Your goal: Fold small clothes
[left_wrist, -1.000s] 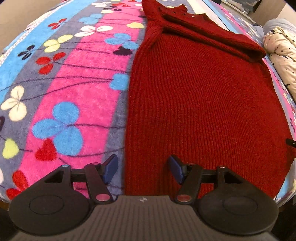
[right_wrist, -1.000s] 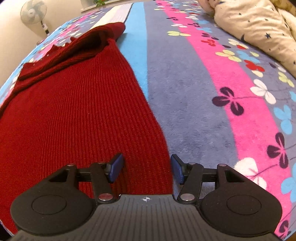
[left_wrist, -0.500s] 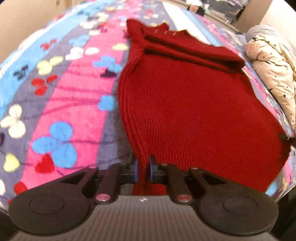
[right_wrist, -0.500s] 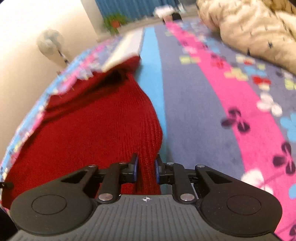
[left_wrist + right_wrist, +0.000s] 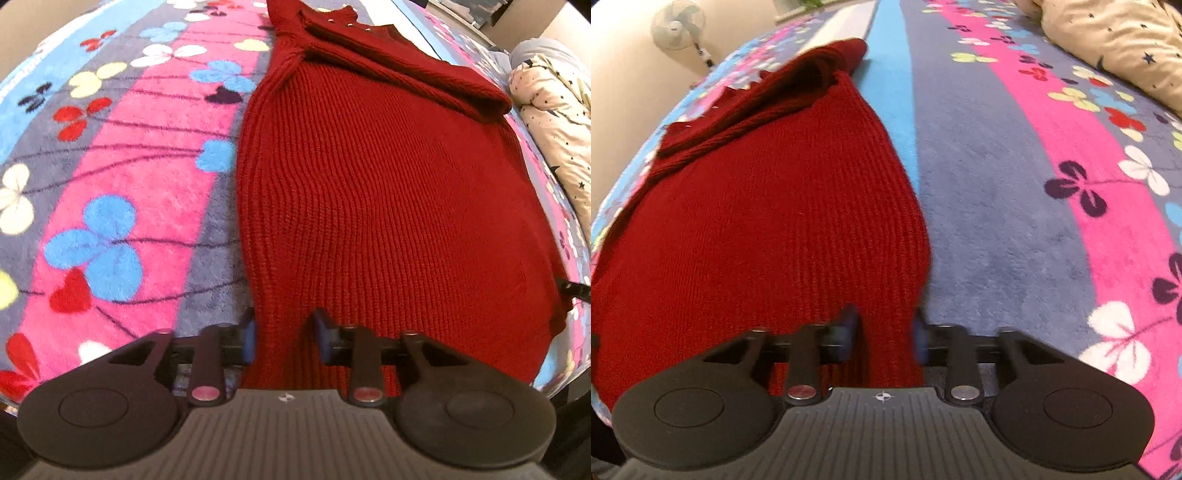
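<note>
Red knitted sweater (image 5: 388, 192) lies flat on a fleece blanket (image 5: 122, 155) with coloured stripes and flowers, and it fills the middle and right of the left wrist view and the left half of the right wrist view. Left gripper (image 5: 284, 338) is clamped on the near left corner of the hem at the bottom centre, its jaws having just widened a little with the knit bunched between them. Right gripper (image 5: 884, 332) is clamped on the near right corner of the hem.
</note>
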